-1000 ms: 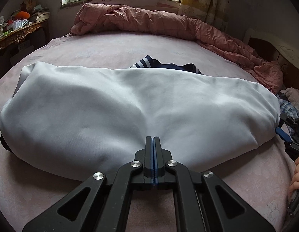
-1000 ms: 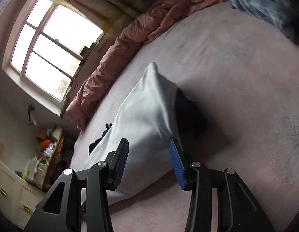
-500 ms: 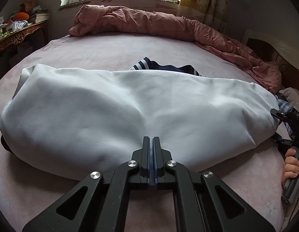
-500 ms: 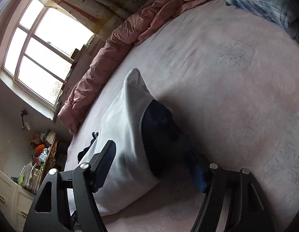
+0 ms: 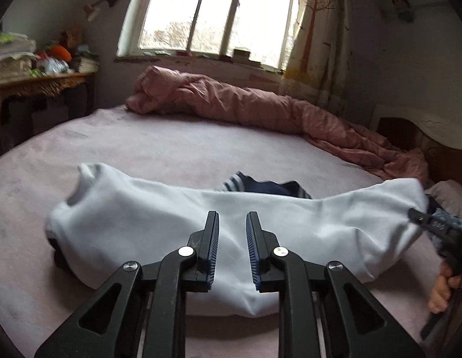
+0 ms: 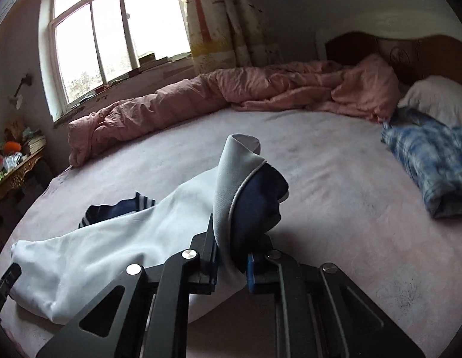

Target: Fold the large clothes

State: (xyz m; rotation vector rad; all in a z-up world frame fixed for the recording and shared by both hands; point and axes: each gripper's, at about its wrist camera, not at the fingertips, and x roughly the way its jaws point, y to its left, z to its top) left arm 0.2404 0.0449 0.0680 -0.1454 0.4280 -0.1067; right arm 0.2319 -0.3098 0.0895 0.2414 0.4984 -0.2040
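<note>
A white garment with a navy lining and striped navy trim lies folded across the pink bed. In the left wrist view my left gripper hovers over its near edge; the jaws are opening and no cloth is pinched between them. In the right wrist view my right gripper is closing on the garment's right end, with white and navy cloth squeezed between the pads and raised off the sheet. The right gripper also shows at the garment's right end, with a hand on its handle.
A crumpled pink quilt runs along the far side of the bed under the window. A folded blue plaid cloth and a pillow lie by the wooden headboard. A cluttered side table stands at the left.
My left gripper has let go of the garment's near edge, opened and risen. My right gripper rolled upright, went from wide open around the garment's end to clamped on it, and lifted it.
</note>
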